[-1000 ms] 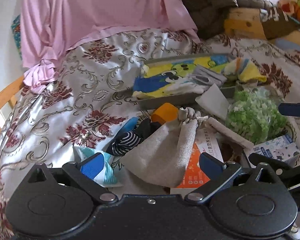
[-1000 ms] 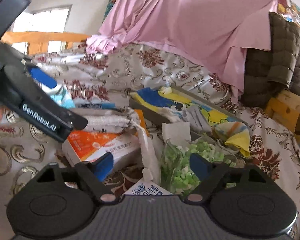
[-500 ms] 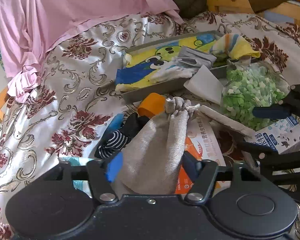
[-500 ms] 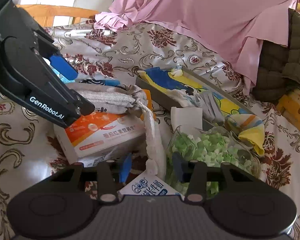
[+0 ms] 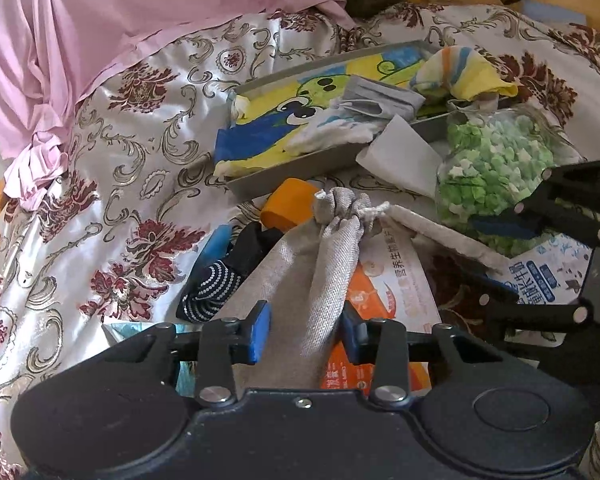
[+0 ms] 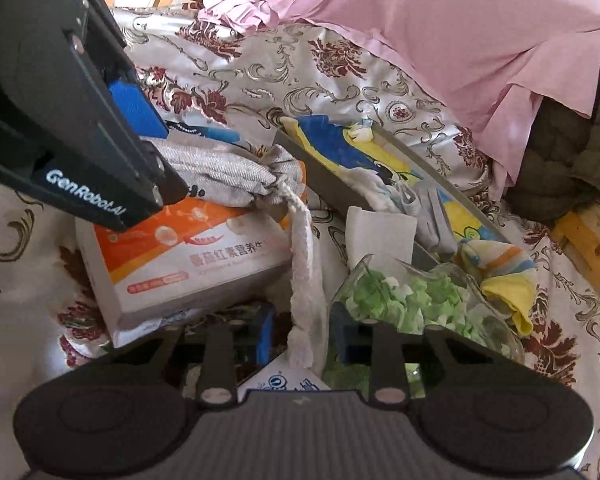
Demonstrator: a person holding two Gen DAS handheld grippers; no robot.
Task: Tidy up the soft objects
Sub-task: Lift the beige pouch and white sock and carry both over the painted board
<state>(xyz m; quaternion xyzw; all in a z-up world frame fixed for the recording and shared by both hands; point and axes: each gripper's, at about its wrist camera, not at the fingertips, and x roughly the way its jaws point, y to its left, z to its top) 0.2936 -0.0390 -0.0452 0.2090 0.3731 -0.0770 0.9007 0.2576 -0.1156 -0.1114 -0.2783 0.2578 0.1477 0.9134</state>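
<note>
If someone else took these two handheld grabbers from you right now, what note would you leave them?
Left gripper: jaws have just been closing, pads now against the linen bag.
Right gripper: jaws also closing, drawstring between them, not yet pinched.
The bag lies on an orange box, outside the grey tray.
Done: several cloths lie in the tray.
Left: lift the bag over; the striped sock beside it probably follows.

Both grippers point downward side by side; the left gripper and right gripper have just been closing, fingers narrowed.
</note>
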